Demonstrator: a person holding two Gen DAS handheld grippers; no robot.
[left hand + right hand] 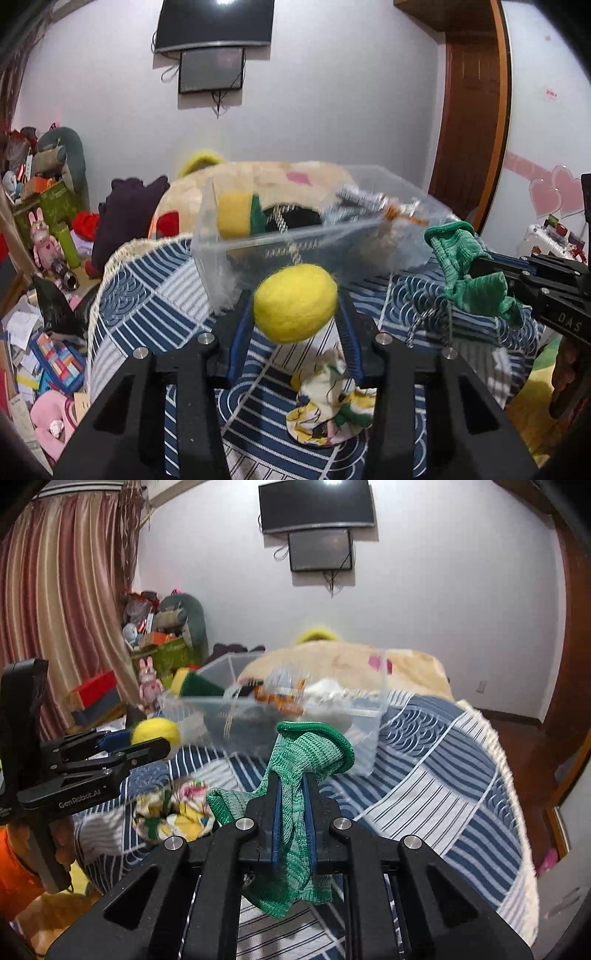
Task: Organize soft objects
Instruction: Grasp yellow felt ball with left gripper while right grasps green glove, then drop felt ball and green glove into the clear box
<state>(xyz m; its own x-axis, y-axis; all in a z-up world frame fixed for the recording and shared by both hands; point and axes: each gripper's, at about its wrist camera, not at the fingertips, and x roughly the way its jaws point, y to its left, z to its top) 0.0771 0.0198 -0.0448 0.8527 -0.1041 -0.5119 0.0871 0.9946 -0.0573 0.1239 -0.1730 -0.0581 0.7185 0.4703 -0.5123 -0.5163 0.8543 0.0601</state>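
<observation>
My left gripper [295, 314] is shut on a yellow felt ball [295, 302] and holds it above the striped blue bedspread [155, 295], just in front of a clear plastic box [258, 236]. The ball also shows in the right wrist view [157, 731]. My right gripper [293, 775] is shut on a green knitted sock [306, 749], also in front of the clear plastic box [362, 723]. In the left wrist view the sock [465, 266] hangs at the right. The box holds a yellow-green sponge [236, 214] and other soft items. A floral cloth [328, 410] lies on the bed below.
A beige plush cushion [258, 177] lies behind the box. Cluttered toys and boxes [44, 192] stand at the left by the curtain [55, 590]. A wooden door [476, 110] is at the right. Papers and a pink item [48, 417] lie on the floor at left.
</observation>
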